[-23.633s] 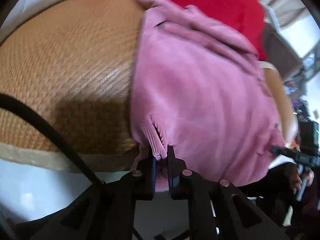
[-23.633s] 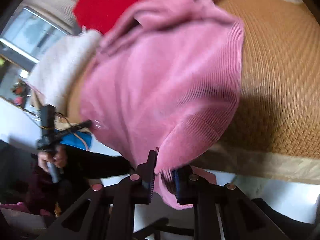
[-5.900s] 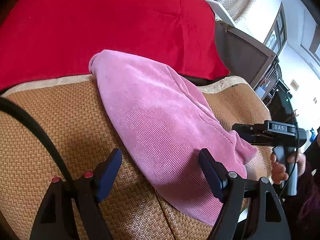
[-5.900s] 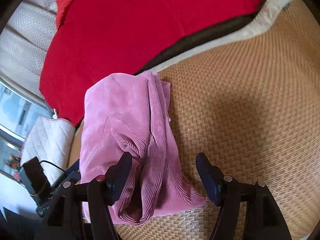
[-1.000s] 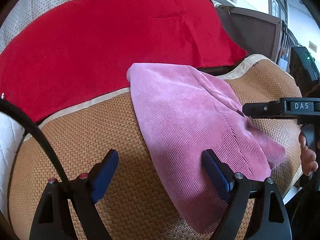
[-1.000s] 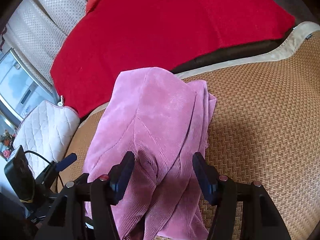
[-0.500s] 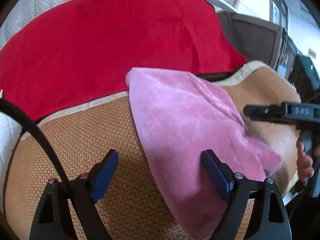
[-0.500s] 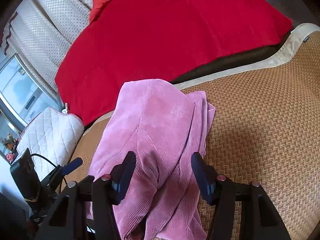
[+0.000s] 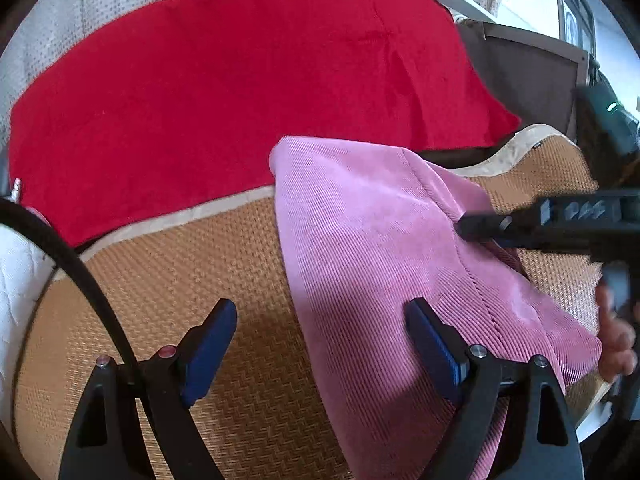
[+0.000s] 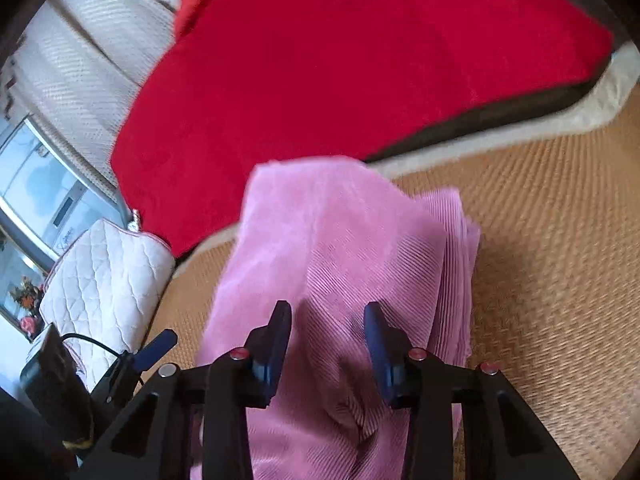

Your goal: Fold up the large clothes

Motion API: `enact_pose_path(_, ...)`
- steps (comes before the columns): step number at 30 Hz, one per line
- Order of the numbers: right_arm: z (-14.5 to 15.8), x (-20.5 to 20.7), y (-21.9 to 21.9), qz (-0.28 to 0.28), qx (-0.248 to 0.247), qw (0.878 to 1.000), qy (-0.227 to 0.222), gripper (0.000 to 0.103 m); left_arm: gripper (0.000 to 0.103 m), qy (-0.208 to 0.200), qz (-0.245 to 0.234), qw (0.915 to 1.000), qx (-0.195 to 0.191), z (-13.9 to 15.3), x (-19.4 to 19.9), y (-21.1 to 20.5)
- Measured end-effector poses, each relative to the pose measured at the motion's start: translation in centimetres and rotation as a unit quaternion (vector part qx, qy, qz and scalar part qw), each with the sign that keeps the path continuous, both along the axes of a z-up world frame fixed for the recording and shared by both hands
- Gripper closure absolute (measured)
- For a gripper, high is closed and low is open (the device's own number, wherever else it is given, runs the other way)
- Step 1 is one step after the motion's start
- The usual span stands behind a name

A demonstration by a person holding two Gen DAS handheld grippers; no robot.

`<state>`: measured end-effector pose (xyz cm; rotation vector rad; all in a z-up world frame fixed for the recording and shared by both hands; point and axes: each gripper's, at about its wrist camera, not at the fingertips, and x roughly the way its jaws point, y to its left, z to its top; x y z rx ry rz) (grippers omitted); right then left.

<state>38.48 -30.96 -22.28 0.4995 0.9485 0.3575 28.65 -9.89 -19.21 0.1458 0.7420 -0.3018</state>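
on the woven mat (image 9: 168,292), just in front of the red blanket (image 9: 240,80), the pink corduroy garment (image 9: 380,248) lies already folded into a long, narrow strip. its long axis runs from the far end, which touches the pale border of the mat beside the blanket, back toward the near edge of the mat, where the fabric bunches into rumpled pleats. in the right wrist view the layers stack unevenly along the right side of the garment (image 10: 344,248), with ribbed edges showing below the top panel, which suggests a lengthwise fold has been made and a crosswise one is left. the left gripper (image 9: 320,344) hovers with its jaws spread wide, one blue pad over bare mat and the other over the cloth, so it straddles the garment's left edge and holds nothing; that looks like a stand-off before taking that edge. the right gripper (image 10: 326,340) is partly open, a narrower gap than the left, poised over the crumpled near end with nothing pinched between the pads. likely it is lining up on that thick bunch, since lifting the near end toward the blanket would halve the strip. a quilted white cushion (image 10: 100,276) sits well off to the left of the mat.
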Motion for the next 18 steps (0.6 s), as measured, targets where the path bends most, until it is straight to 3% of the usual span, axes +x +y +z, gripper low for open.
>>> enact_pose_path(6,0.2,-0.8,-1.2,0.005,0.033,0.999,0.001,0.061,0.015,0.017,0.003,0.9987,-0.048,0.5,0.6,1.3)
enact_pose_path(9,1.0,-1.9,-2.7,-0.008,0.051,0.999,-0.008,0.043,0.015,0.021,0.009,0.9964,-0.081,1.0,0.5,2.5)
enact_pose_path(13,1.7,-3.6,-5.1,-0.019,0.071,0.997,-0.024,0.032,0.015,0.032,0.008,0.9904,-0.134,1.5,0.7,4.3)
enact_pose_path(18,1.0,-3.7,-7.8,-0.034,0.105,0.994,-0.005,0.031,0.015,0.028,-0.002,0.9906,-0.134,1.7,0.6,4.9)
